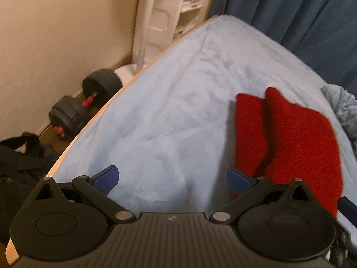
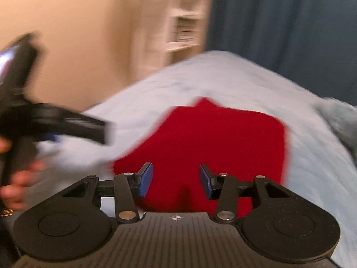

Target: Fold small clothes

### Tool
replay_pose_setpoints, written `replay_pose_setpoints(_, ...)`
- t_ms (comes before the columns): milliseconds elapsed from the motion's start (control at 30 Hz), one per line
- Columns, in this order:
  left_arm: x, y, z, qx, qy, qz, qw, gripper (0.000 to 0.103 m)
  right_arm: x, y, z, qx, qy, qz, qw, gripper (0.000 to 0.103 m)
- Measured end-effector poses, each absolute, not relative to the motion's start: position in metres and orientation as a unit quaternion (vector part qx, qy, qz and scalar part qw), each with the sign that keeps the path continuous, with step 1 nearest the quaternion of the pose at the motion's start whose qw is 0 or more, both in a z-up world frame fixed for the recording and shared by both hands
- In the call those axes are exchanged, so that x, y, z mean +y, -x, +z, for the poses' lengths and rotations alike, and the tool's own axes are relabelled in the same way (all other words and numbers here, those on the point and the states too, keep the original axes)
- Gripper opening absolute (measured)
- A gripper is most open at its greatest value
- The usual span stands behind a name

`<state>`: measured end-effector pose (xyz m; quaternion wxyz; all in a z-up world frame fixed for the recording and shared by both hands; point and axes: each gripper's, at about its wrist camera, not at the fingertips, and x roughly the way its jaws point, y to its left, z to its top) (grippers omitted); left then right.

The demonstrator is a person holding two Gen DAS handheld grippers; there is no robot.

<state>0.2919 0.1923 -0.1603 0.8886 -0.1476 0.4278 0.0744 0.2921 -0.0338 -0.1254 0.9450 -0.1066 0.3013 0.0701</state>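
Red garment lies spread on the bed, flat so edges can be lifted. Left gripper hangs beside it, jaws spread wide and empty; right gripper hovers over its near edge, jaws parted, seemingly poised to pinch.

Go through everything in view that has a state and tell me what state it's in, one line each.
left gripper: open wide, empty, above the bed.
right gripper: open, empty, over the garment.
red garment: lying on the bed, partly folded in overlapping layers, not gripped.
light blue blanket: spread over the bed, slightly wrinkled.
grey-blue cloth: crumpled at the bed's edge.
dumbbell: lying on the floor.
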Motion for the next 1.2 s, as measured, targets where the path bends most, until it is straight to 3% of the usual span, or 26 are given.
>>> replay_pose_setpoints(333,0.152,-0.284,-0.150,0.393,0.115,-0.024,0.912,0.103,-0.060,-0.296,-0.166,0.349,0.099,-0.016,0.932,0.047)
replay_pose_setpoints(500,0.127,-0.296,-0.184,0.451,0.034,0.005,0.892,0.103,-0.056,-0.304,-0.182,0.356,0.108,-0.014,0.928,0.047)
replay_pose_setpoints(767,0.143,-0.289,-0.197,0.468,0.093,0.000,0.879,0.103,-0.065,-0.289,-0.180,0.365,0.114,0.003,0.924,0.048)
replay_pose_setpoints(900,0.147,-0.277,-0.171,0.498,0.134,0.012,0.856,0.103,-0.065,-0.278,-0.182,0.387,0.133,0.005,0.912,0.048)
replay_pose_setpoints(1000,0.138,-0.251,-0.134,0.476,0.099,0.023,0.874,0.103,-0.075,-0.263,-0.151,0.395,0.063,0.007,0.916,0.052)
replay_pose_setpoints(1067,0.132,-0.233,-0.116,0.475,0.070,0.040,0.876,0.103,-0.081,-0.248,-0.130,0.386,0.035,0.003,0.922,0.066)
replay_pose_setpoints(1133,0.128,-0.214,-0.104,0.476,0.065,0.049,0.876,0.103,-0.086,-0.229,-0.111,0.367,0.027,-0.006,0.930,0.073)
replay_pose_setpoints(1200,0.126,-0.195,-0.091,0.477,0.072,0.052,0.874,0.103,-0.090,-0.209,-0.096,0.352,0.014,-0.007,0.936,0.074)
